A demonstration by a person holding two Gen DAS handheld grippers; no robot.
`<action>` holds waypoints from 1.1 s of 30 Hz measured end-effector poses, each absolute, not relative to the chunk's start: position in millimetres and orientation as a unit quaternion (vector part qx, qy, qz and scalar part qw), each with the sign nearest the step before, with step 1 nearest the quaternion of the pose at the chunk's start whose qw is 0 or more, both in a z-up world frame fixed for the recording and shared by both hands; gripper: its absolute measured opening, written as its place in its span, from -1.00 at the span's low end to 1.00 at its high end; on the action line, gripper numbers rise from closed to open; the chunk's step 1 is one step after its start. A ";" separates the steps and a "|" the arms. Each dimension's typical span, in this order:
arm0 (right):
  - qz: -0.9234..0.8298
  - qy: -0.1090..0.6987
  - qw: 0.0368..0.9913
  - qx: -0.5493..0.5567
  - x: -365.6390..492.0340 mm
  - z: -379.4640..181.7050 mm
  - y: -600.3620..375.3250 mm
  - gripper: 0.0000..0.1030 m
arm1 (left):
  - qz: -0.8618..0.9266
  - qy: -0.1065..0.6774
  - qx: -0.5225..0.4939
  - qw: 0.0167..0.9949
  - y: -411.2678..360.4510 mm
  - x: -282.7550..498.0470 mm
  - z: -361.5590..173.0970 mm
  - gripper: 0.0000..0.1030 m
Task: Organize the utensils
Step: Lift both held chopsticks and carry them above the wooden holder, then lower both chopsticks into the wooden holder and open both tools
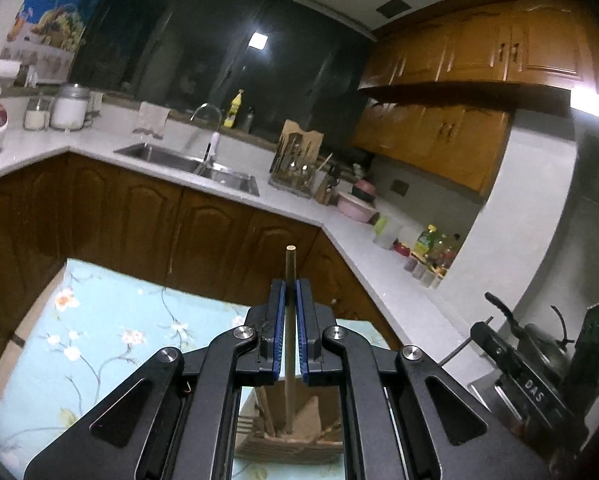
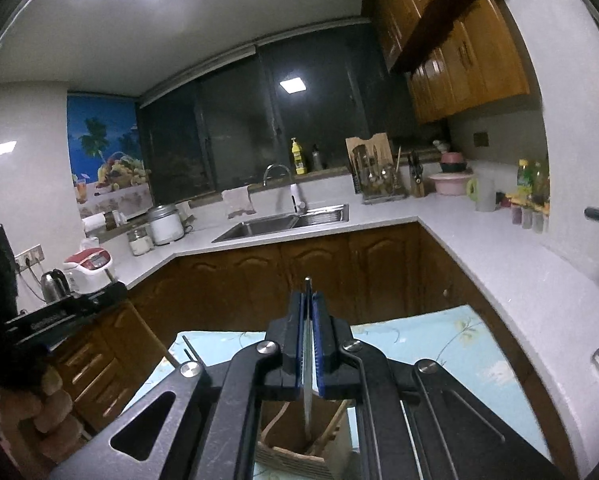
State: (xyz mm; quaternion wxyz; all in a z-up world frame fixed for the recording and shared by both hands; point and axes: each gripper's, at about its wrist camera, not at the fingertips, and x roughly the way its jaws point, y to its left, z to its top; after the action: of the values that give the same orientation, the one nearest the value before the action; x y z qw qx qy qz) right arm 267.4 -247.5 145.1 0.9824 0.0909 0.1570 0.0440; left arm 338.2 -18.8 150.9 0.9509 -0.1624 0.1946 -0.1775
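Note:
My left gripper (image 1: 290,294) is shut on a thin wooden chopstick (image 1: 290,268). The stick runs up between the blue pads, and its tip pokes out past them. Its lower end reaches down into a wooden utensil holder (image 1: 299,446), where a fork and other sticks also stand. My right gripper (image 2: 308,300) is shut on a flat metal utensil (image 2: 307,396), seen edge-on, with its end showing just beyond the pads. Its lower part hangs over the same wooden holder (image 2: 291,458). The holder stands on a table with a pale blue floral cloth (image 1: 99,320).
An L-shaped white counter (image 2: 479,248) wraps around behind the table, with a steel sink (image 2: 283,222), a utensil rack (image 2: 377,178), a pink pot (image 2: 451,182) and bottles (image 2: 529,184). A rice cooker (image 2: 89,264) and a kettle (image 2: 53,284) stand at the left. A hand (image 2: 47,404) is at the lower left.

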 end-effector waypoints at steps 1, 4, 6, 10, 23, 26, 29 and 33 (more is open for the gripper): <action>0.042 0.158 0.982 0.091 267.9 140.8 -248.6 -0.92 | -0.175 0.198 -0.163 0.951 -20.5 340.2 144.3 -0.91; 0.040 0.163 0.981 0.097 268.3 122.5 -248.5 -0.92 | -0.176 0.211 -0.175 0.945 -21.8 345.5 122.4 -0.91; 0.039 0.168 0.980 0.102 268.4 109.7 -249.2 -0.92 | -0.173 0.218 -0.171 0.945 -24.5 344.7 110.1 -0.91; 0.034 0.185 0.975 0.117 270.8 88.3 -254.1 -0.91 | -0.169 0.233 -0.162 0.944 -30.9 346.7 92.2 -0.91; 0.031 0.219 0.966 0.133 279.6 76.9 -266.2 -0.91 | -0.169 0.252 -0.149 0.941 -32.8 350.2 80.3 -0.89; 0.032 0.222 0.965 0.133 280.9 77.3 -265.5 -0.91 | -0.167 0.253 -0.146 0.942 -33.6 350.4 80.9 -0.89; 0.034 0.228 0.964 0.132 283.3 77.5 -265.0 -0.82 | -0.169 0.259 -0.142 0.940 -34.6 351.0 81.8 -0.89; 0.037 0.228 0.964 0.136 279.9 79.7 -265.3 -0.63 | -0.172 0.268 -0.145 0.937 -31.8 348.5 83.1 -0.62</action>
State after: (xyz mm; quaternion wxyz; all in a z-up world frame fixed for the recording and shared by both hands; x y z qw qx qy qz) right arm 279.9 -265.3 79.7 0.9635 0.1356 0.2277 0.0370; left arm 348.5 -31.8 83.1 0.9368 -0.1449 0.2679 -0.1722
